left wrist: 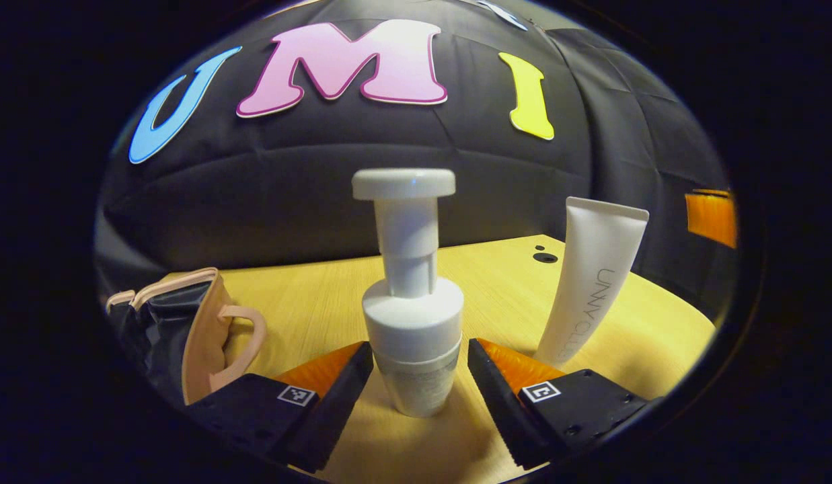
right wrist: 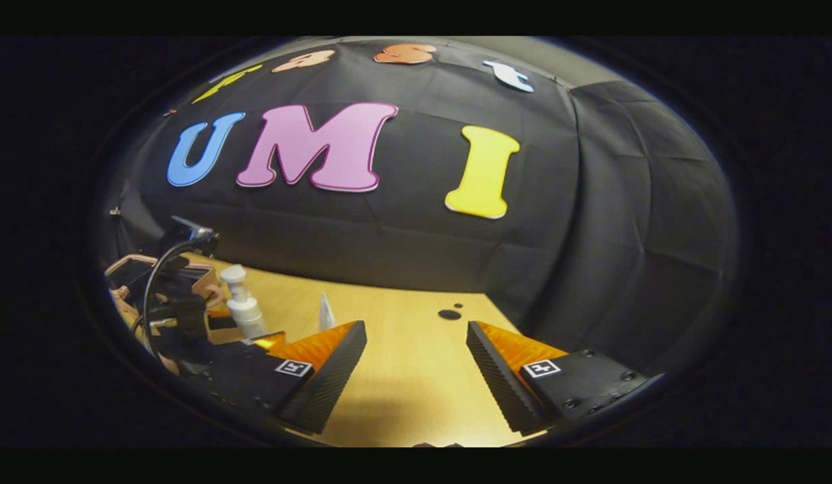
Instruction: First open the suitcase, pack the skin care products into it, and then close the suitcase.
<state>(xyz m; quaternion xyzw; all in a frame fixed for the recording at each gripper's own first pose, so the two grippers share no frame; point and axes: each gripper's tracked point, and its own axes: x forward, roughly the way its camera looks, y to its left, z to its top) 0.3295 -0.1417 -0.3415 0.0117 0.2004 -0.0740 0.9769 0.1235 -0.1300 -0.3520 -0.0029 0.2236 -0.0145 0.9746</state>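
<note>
A white pump bottle (left wrist: 416, 316) stands upright on the wooden table (left wrist: 321, 302), between the fingers of my left gripper (left wrist: 420, 351). The jaws are open and flank its body closely, with a thin gap on each side. To its right a white tube (left wrist: 594, 282) stands on its cap. At the left lies the pink suitcase (left wrist: 200, 336), lid raised, dark lining showing. In the right gripper view, my right gripper (right wrist: 416, 336) is open above bare table (right wrist: 402, 376), with the bottle (right wrist: 244, 306), tube (right wrist: 326, 312), suitcase (right wrist: 130, 269) and left gripper (right wrist: 187, 316) far to its left.
A round hole (left wrist: 545, 257) sits in the tabletop behind the tube, also seen as the hole (right wrist: 449, 314) ahead of the right gripper. The black cloth wall closes the table's far side. An orange patch (left wrist: 711, 218) shows at the far right.
</note>
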